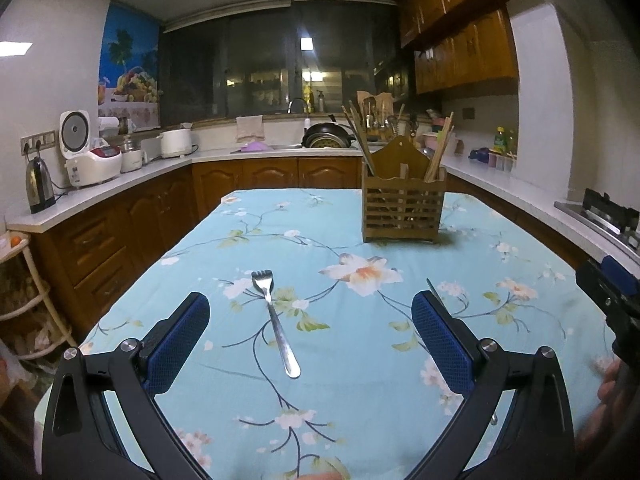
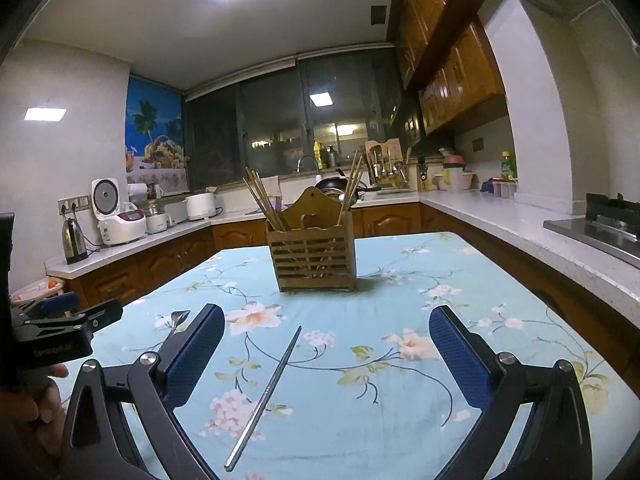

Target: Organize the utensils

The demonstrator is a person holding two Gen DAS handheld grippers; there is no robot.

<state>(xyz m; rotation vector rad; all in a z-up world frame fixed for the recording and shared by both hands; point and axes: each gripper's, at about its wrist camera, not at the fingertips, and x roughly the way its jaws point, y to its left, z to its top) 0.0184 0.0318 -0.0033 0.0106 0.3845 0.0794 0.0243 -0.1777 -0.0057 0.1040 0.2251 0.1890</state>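
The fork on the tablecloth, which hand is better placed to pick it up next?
Left. The fork lies between the open left tongs. The right tongs, also open, frame the metal chopstick instead.

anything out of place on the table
Yes: a fork and a metal chopstick lie loose on the tablecloth, while the other chopsticks stand in the wooden holder. Nothing looks spilled or damaged.

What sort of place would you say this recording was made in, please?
Most likely a home kitchen: wooden cabinets line the wall, a rice cooker and kettle stand on the counter, and a sink faucet sits under the window.
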